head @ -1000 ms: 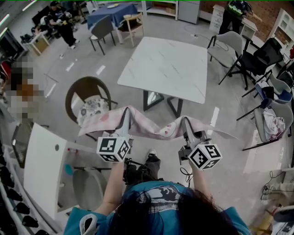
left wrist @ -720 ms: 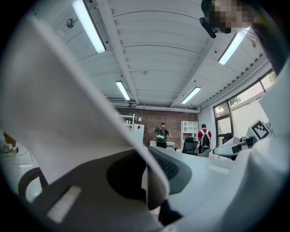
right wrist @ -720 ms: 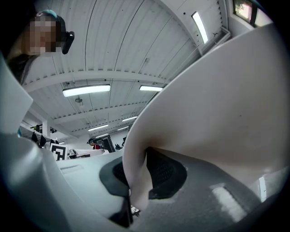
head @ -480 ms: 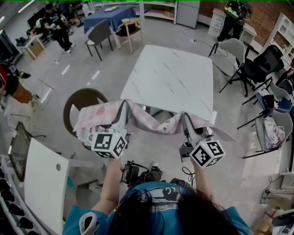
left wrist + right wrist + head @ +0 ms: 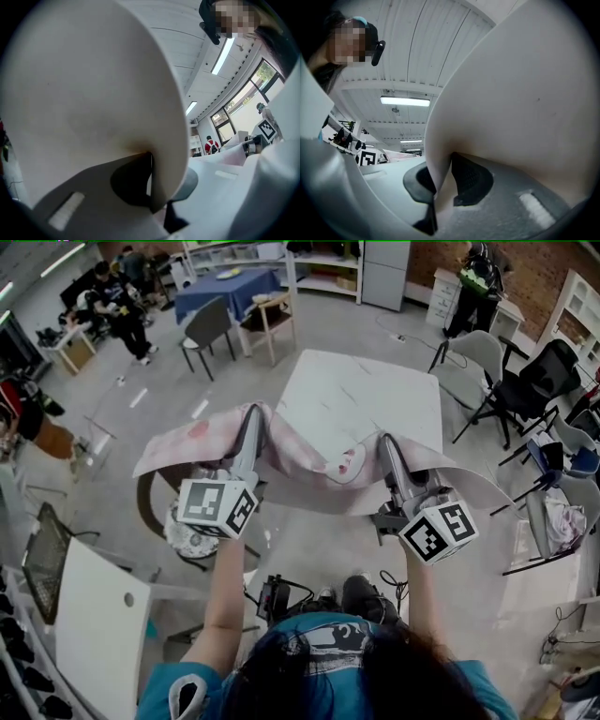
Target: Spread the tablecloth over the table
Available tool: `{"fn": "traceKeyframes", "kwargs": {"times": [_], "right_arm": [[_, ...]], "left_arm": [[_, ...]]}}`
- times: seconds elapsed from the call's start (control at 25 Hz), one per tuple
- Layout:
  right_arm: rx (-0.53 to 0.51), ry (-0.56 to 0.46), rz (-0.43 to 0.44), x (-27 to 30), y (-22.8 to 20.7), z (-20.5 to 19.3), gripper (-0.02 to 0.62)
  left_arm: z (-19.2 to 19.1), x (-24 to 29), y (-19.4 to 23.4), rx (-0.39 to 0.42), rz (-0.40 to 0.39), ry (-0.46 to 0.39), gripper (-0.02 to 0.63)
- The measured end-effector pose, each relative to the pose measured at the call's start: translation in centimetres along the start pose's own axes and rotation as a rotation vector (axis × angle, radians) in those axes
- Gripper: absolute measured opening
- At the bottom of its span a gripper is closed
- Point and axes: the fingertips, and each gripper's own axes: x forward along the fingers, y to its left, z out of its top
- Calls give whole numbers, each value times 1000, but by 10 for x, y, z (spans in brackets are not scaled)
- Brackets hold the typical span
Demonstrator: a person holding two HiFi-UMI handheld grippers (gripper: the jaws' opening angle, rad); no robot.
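Observation:
The pale pink tablecloth hangs stretched between my two grippers in the head view, sagging in the middle and flaring out at both ends. My left gripper is shut on its edge at the left. My right gripper is shut on the same edge at the right. The cloth is held up in front of the near edge of the white marble table. In the left gripper view the cloth billows up from the left gripper. In the right gripper view the cloth rises from the right gripper.
A round brown chair with a floral cushion stands below the cloth's left end. Grey and black chairs crowd the table's right side. A white desk is at the near left. People and a blue table are at the back.
Both grippers have risen and moved forward toward the white table, carrying the cloth. The cloth now covers the table's near edge in the head view.

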Motion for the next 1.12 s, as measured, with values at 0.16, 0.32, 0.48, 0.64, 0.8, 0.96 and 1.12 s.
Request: {"fn": "traceKeyframes", "kwargs": {"times": [0.16, 0.32, 0.48, 0.64, 0.8, 0.96, 1.12], "right_arm": [[-53, -59, 13, 22, -8, 27, 28], [-114, -110, 13, 47, -18, 52, 28], [-166, -168, 25, 72, -37, 82, 28], [-172, -193, 34, 105, -65, 100, 28], [-158, -202, 36, 143, -106, 111, 31], [-145, -215, 49, 160, -131, 91, 32], [-100, -219, 61, 204, -183, 111, 35]], "left_arm": [[19, 25, 8, 18, -5, -52, 32], [33, 50, 20, 25, -20, -104, 32], [41, 87, 26, 18, -61, -136, 34], [46, 123, 38, -19, -78, -164, 37], [42, 175, 50, -15, -91, -155, 41], [22, 195, 58, 19, -93, -174, 41], [19, 270, 71, 5, -102, -181, 41]]}}
